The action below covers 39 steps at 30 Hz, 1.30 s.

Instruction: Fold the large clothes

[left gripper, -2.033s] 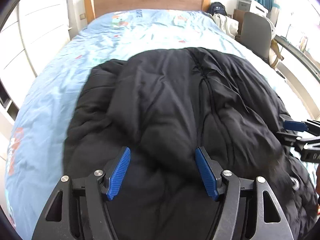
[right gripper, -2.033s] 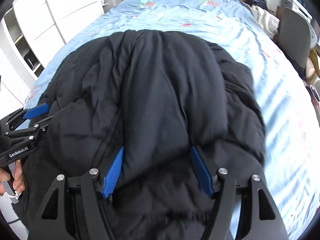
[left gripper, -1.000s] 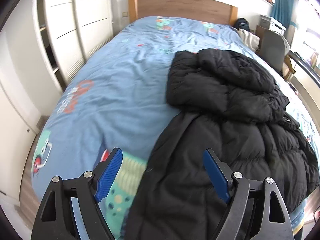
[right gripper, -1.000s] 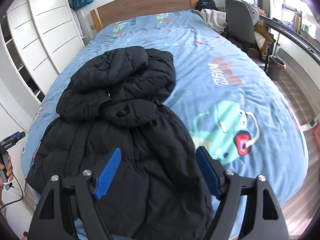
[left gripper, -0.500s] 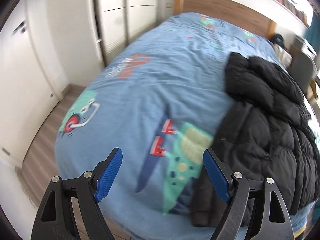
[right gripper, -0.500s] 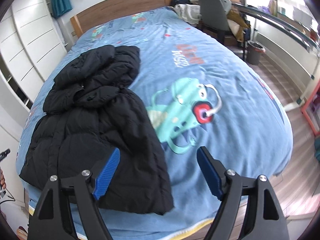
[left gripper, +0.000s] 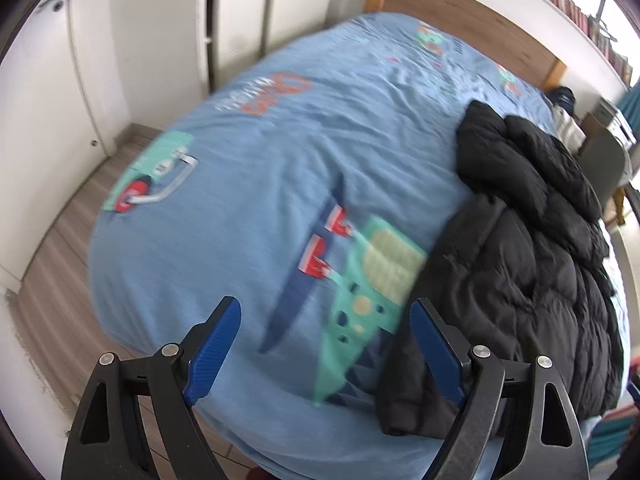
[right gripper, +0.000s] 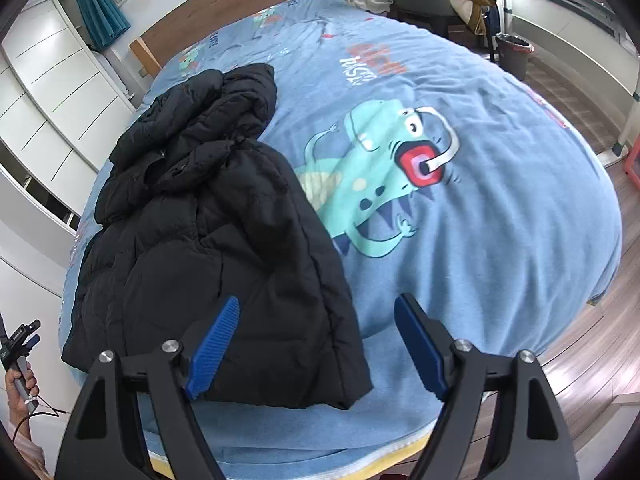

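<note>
1. The black puffer jacket (right gripper: 208,248) lies folded on the blue bed (right gripper: 500,208), near its foot.
2. The left gripper (left gripper: 326,344) and right gripper (right gripper: 318,344) hang spread wide, holding nothing.

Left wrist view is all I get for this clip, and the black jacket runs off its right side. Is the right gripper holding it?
Observer: No. The right gripper is open and empty, hovering over the near hem of the black jacket.
Operator: Where does the jacket's far side end?
Observer: On the blue bedcover, where its edge just overlaps a green dinosaur print.
Operator: And where does my gripper sit from over there?
Observer: The left gripper shows at the right wrist view's left edge, off the bed beside the jacket, held in a hand.
</note>
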Tool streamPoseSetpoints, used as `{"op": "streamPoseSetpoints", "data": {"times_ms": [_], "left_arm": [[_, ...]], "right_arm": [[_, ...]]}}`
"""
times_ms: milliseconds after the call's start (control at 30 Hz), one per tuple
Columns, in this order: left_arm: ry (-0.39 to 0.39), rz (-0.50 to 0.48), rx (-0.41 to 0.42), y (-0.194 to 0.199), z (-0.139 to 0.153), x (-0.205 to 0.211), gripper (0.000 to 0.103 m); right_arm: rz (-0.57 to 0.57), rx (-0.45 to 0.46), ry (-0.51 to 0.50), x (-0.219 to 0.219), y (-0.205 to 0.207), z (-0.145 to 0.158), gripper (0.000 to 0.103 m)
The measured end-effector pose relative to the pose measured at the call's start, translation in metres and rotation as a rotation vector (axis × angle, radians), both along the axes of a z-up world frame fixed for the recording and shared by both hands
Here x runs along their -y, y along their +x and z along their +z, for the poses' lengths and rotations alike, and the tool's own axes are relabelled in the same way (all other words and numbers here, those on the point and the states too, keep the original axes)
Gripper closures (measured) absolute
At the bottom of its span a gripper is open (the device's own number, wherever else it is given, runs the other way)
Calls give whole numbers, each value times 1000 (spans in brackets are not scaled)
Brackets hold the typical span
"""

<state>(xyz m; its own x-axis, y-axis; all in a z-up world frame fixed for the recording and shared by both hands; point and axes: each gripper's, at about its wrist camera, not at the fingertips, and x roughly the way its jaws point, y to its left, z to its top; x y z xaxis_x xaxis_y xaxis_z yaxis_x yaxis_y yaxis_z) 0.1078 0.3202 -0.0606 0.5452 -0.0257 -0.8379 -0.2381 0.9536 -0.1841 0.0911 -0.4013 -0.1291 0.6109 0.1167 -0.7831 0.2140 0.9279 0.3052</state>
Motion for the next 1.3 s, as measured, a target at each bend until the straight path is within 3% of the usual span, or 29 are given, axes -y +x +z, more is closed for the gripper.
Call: {"op": "streamPoseSetpoints", "data": {"times_ms": [367,633,833,1300], "left_arm": [[-201,-96,-89,20,-56,42,17],[-313,-151,-160,33,-92,71,17],[-324,-170,-181,37,-101,85,16],[-306,-159,-195,20,-108,96,20]], "right_arm": [[17,-42,140,-4,22,-34,19],[52,-117,169,-5,41,-61,15],[94,-191,197,-11,62,-85,15],[88,-226,343,-3,60,-113,12]]}}
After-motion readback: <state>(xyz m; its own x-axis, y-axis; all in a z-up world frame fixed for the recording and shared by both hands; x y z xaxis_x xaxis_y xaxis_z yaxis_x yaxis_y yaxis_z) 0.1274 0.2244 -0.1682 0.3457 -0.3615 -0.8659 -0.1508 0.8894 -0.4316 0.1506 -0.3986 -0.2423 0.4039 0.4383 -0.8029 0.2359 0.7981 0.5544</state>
